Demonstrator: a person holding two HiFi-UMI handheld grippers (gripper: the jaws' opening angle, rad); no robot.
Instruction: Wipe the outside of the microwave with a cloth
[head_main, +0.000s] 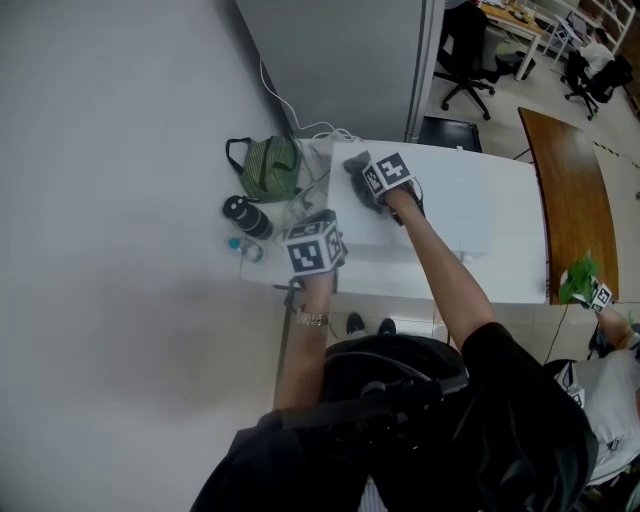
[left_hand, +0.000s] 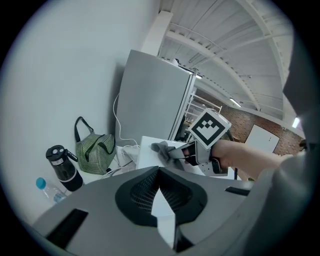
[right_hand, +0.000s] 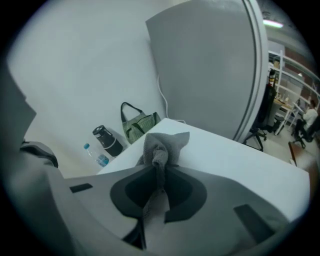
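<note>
My right gripper (right_hand: 159, 170) pinches a bunched grey cloth (right_hand: 165, 142) on top of the white microwave (right_hand: 235, 155). The cloth looks soft, light and easy to drag. My left gripper (left_hand: 159, 172) has its jaws closed on nothing.

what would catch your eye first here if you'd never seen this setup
First the grey cloth, bunched in the right gripper, which is shut on it atop the white microwave near its far left corner. Next the left gripper, shut and empty, near the microwave's front left corner. Left of the microwave, by the wall, sit a green striped bag and a black bottle.
</note>
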